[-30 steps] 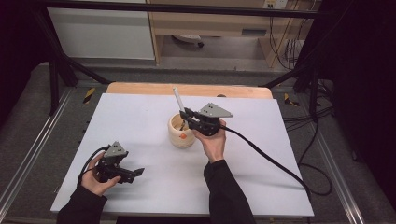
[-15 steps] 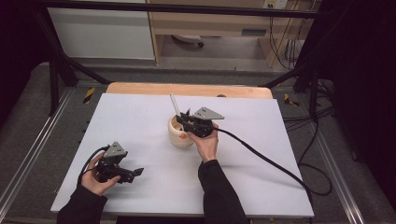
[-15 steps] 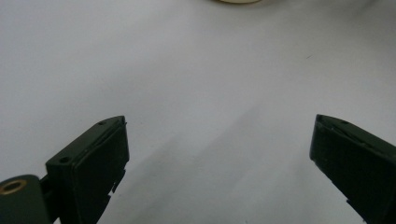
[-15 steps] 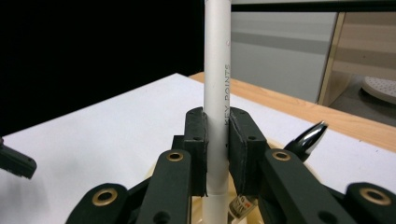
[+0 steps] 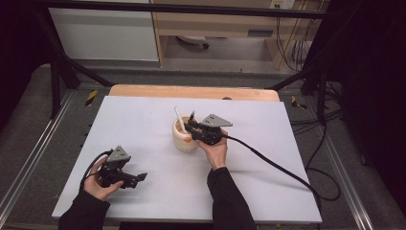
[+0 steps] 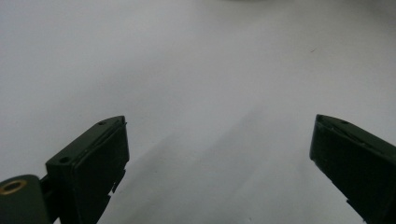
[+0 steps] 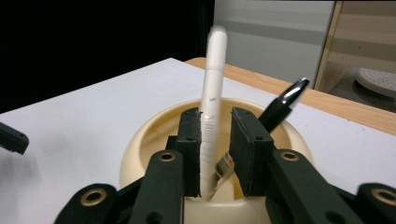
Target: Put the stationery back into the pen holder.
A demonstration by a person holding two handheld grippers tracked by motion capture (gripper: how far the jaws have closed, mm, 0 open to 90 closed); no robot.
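A cream cup [image 5: 184,140] stands at the middle of the white table [image 5: 143,120]. A white pen [image 5: 179,120] rises out of it, leaning left, and a black pen [image 5: 191,115] stands in it too. My right gripper [image 5: 190,126] reaches over the cup's right rim. In the right gripper view its jaws [image 7: 215,115] flank the white pen [image 7: 212,84]: the left jaw touches it, and a narrow gap shows at the right jaw. The black pen [image 7: 282,105] leans right behind the cup rim [image 7: 140,140]. My left gripper [image 5: 139,178] rests near the front left, open over bare table [image 6: 219,126].
A wooden strip [image 5: 191,92] borders the table's far edge. The right gripper's cable [image 5: 273,163] trails across the table to the right front. Metal frame rails [image 5: 28,158] run along both sides. Bare white surface lies all round the cup.
The right gripper has moved slightly left and lowered the white pen into the cup. A gap now shows at one jaw. The left gripper has stayed put.
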